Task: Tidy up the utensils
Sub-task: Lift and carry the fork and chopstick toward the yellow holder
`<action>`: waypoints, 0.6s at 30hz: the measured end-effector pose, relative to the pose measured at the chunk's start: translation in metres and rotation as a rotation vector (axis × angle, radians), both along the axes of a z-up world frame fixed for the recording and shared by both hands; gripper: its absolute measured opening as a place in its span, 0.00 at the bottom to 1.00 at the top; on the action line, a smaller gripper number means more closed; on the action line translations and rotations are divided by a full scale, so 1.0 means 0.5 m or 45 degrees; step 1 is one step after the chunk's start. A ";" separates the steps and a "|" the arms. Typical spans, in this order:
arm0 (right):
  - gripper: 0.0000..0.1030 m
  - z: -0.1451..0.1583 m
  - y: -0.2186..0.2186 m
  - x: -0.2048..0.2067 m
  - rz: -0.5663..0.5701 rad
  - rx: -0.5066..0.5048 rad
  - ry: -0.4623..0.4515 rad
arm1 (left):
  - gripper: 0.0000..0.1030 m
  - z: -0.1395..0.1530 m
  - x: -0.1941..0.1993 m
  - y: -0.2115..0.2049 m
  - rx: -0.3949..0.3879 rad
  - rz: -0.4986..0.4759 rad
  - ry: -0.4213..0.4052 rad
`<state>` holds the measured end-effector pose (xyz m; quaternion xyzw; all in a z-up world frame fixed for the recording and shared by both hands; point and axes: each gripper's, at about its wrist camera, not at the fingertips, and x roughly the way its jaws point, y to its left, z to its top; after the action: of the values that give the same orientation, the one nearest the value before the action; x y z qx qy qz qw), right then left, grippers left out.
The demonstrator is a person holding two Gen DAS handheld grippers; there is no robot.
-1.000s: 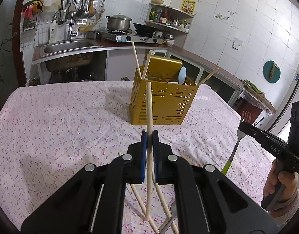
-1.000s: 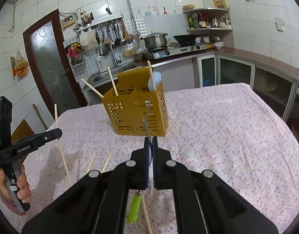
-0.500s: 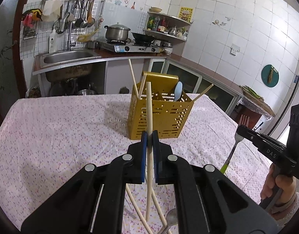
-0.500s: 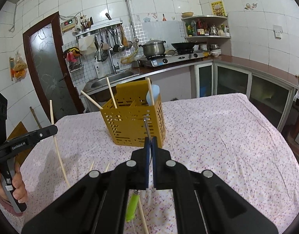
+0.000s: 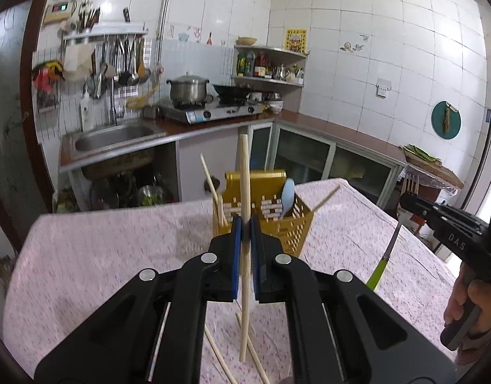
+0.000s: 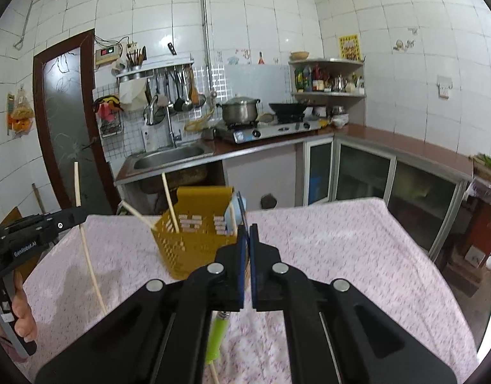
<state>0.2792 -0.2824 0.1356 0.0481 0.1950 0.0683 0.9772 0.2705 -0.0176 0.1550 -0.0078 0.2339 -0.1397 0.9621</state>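
Observation:
My left gripper (image 5: 245, 224) is shut on a wooden chopstick (image 5: 244, 176) that stands nearly upright, its lower end hanging above the cloth. My right gripper (image 6: 245, 228) is shut on a fork with a green handle (image 6: 217, 336); the left wrist view shows that fork (image 5: 393, 240) with its tines up. Beyond both stands a yellow perforated utensil holder (image 5: 290, 224) (image 6: 188, 243) with chopsticks and a pale blue spoon (image 5: 287, 196) in it. Both grippers hover over the table, short of the holder. More chopsticks (image 5: 255, 358) lie on the cloth below my left gripper.
The table wears a pink flowered cloth (image 6: 341, 256). Behind it run a sink (image 5: 114, 136), a stove with a steel pot (image 5: 188, 91) and a counter. A person's hand (image 5: 469, 313) grips the right tool; another hand (image 6: 20, 313) grips the left one.
Both grippers have risen with their loads, so the table and holder sit lower and farther in both views. The chopstick's lower end is higher above the cloth.

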 end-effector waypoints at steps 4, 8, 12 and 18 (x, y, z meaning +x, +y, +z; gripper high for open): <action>0.02 0.052 0.008 0.010 -0.016 -0.029 -0.076 | 0.04 0.038 0.014 -0.012 0.012 0.013 -0.047; 0.02 0.111 0.024 0.017 -0.033 -0.081 -0.163 | 0.04 0.075 0.028 -0.025 0.053 0.038 -0.122; 0.02 0.174 0.041 0.031 -0.058 -0.114 -0.251 | 0.04 0.121 0.057 -0.031 0.034 0.045 -0.182; 0.02 0.215 0.077 0.067 -0.091 -0.166 -0.337 | 0.04 0.147 0.124 -0.036 -0.047 0.051 -0.253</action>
<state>0.3127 -0.2439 0.2430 -0.0178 0.0667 0.0263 0.9973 0.3325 -0.0354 0.2285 -0.0165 0.1344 -0.1248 0.9829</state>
